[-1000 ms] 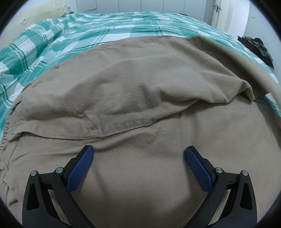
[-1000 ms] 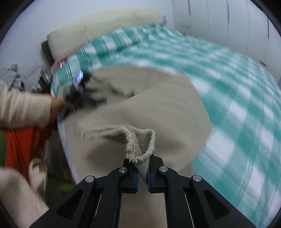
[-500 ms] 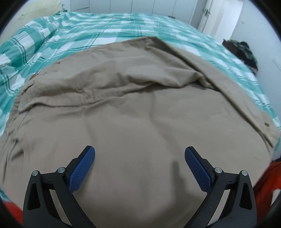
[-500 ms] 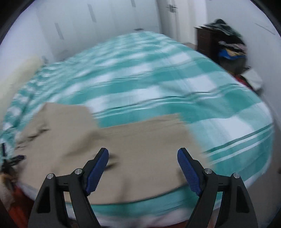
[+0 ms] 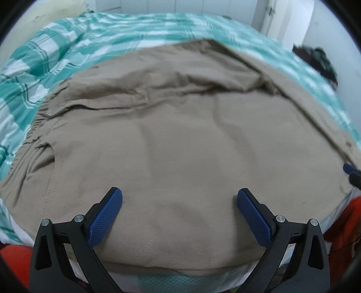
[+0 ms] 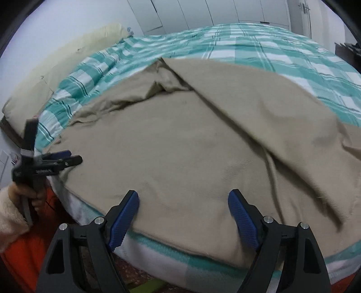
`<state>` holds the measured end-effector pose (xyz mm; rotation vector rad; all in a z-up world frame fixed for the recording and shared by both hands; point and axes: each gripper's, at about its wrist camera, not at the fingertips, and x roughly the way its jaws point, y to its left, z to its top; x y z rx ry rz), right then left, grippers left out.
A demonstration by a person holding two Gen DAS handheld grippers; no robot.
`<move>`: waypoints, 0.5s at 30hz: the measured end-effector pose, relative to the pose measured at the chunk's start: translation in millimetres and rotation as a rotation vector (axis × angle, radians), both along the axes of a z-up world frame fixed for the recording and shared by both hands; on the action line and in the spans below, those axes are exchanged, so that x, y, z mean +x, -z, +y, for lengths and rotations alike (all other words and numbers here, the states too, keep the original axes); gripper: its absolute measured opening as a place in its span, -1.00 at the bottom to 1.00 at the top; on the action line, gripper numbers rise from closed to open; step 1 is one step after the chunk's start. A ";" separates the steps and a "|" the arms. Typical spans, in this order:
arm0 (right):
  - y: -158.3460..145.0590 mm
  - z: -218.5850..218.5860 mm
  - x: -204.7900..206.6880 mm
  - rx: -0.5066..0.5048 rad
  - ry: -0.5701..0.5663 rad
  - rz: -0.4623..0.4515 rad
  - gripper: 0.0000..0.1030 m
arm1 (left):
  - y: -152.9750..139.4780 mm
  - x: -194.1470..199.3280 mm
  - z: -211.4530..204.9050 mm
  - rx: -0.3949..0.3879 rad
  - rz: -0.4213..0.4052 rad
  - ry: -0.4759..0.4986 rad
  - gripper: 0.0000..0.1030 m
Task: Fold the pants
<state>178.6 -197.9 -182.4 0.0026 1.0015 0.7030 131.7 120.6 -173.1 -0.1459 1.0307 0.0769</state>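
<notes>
Both my tools, left tool (image 5: pixel 179 204) and right tool (image 6: pixel 183 205), hang spread and empty over the pants (image 5: pixel 180 139) on the bed (image 6: pixel 259 47); I read no labels.

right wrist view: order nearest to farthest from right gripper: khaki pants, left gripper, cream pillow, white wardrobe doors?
From the right gripper:
1. khaki pants, directly ahead under the open fingers.
2. left gripper, at the left bed edge.
3. cream pillow, far left at the bed's head.
4. white wardrobe doors, top, beyond the bed.

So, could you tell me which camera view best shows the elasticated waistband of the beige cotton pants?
The left wrist view: the gathered waistband runs down its left side. In the right wrist view that end lies beside the left gripper, too small to read.
</notes>
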 end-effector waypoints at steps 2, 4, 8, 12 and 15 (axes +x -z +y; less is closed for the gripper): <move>-12.5 -15.9 4.4 0.075 0.051 -0.025 0.58 | -4.8 1.3 2.1 -0.042 -0.041 -0.008 0.98; -20.8 -33.3 -5.1 0.093 0.116 -0.065 0.58 | -0.9 7.2 1.8 -0.038 -0.040 -0.020 0.98; 3.7 -56.7 13.4 0.096 0.204 0.046 0.46 | 17.1 14.1 -8.7 0.053 -0.001 0.008 0.98; -12.3 -64.0 4.3 0.081 0.261 -0.019 0.57 | 18.1 12.8 -10.4 0.072 -0.007 0.014 0.99; -8.2 -78.0 4.5 0.123 0.316 0.040 0.57 | 18.1 12.0 -9.9 0.073 -0.014 0.014 0.99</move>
